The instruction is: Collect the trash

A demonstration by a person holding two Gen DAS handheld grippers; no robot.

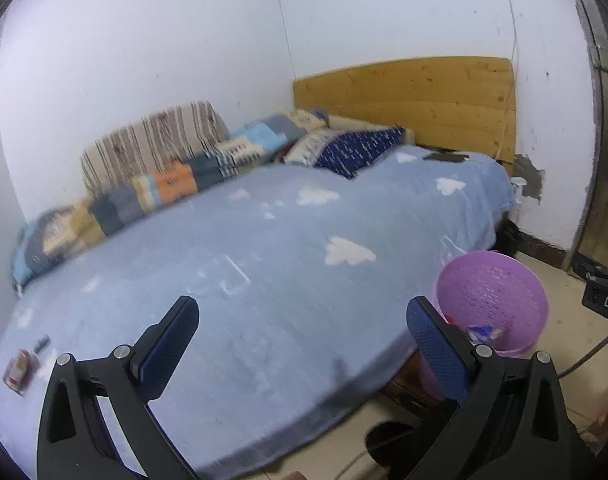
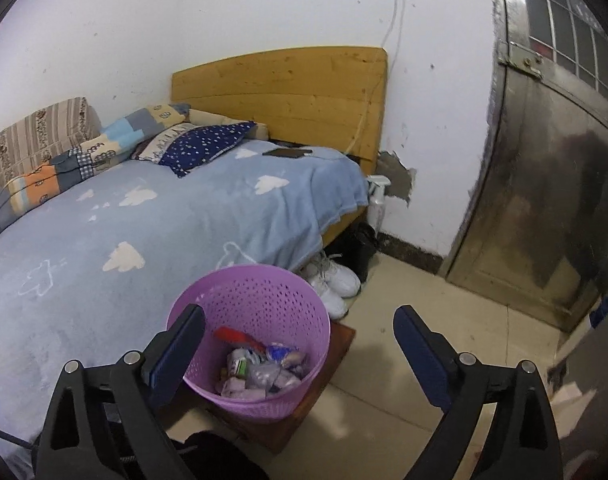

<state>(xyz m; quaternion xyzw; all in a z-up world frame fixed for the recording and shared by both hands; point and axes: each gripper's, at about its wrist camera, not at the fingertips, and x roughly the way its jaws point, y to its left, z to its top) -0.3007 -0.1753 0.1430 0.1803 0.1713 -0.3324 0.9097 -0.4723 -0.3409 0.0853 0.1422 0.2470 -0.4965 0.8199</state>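
A purple perforated basket (image 2: 264,284) stands on a low wooden stool (image 2: 338,344) beside the bed. Wrappers and packets (image 2: 260,368) lie inside it. My right gripper (image 2: 300,314) hangs open just above and in front of the basket, with nothing between its fingers. My left gripper (image 1: 304,308) is open and empty over the near edge of the blue cloud blanket (image 1: 264,260), with the basket (image 1: 492,292) to its right. A small red and white wrapper (image 1: 20,368) and a small dark scrap (image 1: 42,344) lie on the blanket at the far left.
Pillows and a patchwork quilt (image 1: 172,180) line the wall side of the bed. A dark phone (image 2: 286,153) lies near the wooden headboard (image 2: 288,92). White shoes (image 2: 336,280) sit under the bed edge. A metal door (image 2: 544,200) stands on the right, and cables cross the tiled floor (image 2: 424,320).
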